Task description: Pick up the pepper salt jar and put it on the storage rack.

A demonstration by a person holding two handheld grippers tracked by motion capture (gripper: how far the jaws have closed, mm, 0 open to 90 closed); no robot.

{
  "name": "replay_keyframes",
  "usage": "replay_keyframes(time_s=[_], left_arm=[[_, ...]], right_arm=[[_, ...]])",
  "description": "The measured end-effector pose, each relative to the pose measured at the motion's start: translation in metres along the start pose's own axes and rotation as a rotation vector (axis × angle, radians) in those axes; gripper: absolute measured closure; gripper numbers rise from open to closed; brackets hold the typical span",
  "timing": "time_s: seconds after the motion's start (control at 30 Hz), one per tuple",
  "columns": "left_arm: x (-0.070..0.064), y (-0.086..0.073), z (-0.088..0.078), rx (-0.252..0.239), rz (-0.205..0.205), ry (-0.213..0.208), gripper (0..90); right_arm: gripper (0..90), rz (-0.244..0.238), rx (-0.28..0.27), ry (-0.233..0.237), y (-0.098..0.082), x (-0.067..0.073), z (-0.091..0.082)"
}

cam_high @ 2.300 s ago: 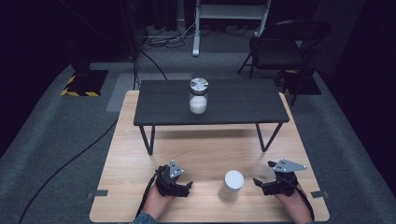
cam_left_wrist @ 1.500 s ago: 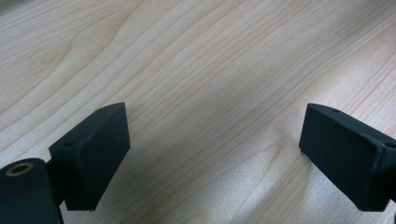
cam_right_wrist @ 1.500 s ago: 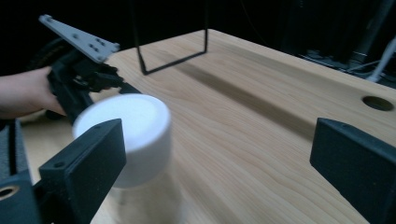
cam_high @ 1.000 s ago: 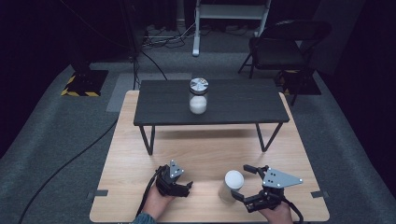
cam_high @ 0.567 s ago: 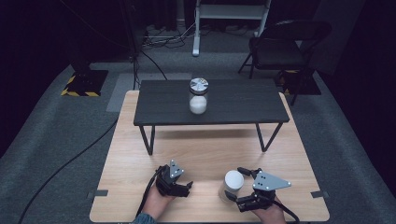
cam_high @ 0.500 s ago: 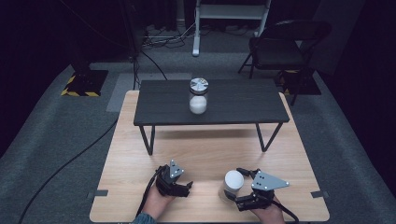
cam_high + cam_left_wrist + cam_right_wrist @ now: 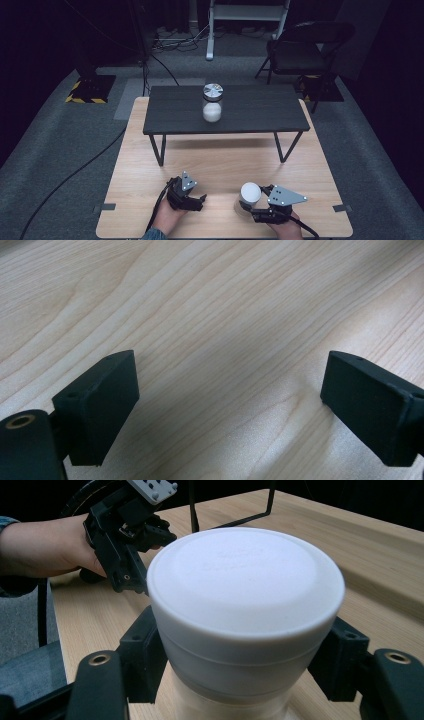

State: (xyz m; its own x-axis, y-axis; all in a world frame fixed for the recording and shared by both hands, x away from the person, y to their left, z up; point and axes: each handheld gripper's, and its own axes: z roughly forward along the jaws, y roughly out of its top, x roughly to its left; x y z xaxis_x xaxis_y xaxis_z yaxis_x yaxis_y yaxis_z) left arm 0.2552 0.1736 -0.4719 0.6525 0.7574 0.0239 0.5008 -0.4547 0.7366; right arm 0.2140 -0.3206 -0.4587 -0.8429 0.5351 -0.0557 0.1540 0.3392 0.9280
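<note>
A white jar with a white lid point(image 7: 249, 196) stands on the wooden table point(image 7: 225, 160) near its front edge. My right gripper point(image 7: 248, 211) reaches it from the right. Its jaws have just been closing and are now shut on the jar. In the right gripper view the black pads point(image 7: 145, 655) press on both sides of the jar point(image 7: 245, 605) just under the lid. My left gripper point(image 7: 198, 202) rests low on the wood to the jar's left, open. Between its jaws point(image 7: 230, 405) there is only bare wood.
A low black table point(image 7: 225, 112) stands on the far half of the wooden table and carries a glass jar with a silvery lid point(image 7: 212, 102). Beyond it are a dark folding chair point(image 7: 305, 55), floor cables and a white stand. A hand point(image 7: 45, 550) holds the left gripper.
My right gripper has moved left and down to the white jar, and its jaws have closed on it. The left gripper has not moved.
</note>
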Motion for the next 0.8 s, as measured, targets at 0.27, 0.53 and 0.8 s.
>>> replay_keyframes(time_s=[0.27,0.53,0.8], left_arm=[[0.000,0.000,0.000,0.000,0.000,-0.001,8.5],[0.000,0.000,0.000,0.000,0.000,-0.001,8.4],[0.000,0.001,0.000,0.002,0.000,-0.001,7.9]], right_arm=[[33.4,0.030,0.034,-0.001,0.013,-0.005,-0.006],[33.4,0.050,0.037,-0.041,0.043,-0.014,-0.019],[33.4,0.015,0.040,-0.086,0.092,-0.025,-0.023]])
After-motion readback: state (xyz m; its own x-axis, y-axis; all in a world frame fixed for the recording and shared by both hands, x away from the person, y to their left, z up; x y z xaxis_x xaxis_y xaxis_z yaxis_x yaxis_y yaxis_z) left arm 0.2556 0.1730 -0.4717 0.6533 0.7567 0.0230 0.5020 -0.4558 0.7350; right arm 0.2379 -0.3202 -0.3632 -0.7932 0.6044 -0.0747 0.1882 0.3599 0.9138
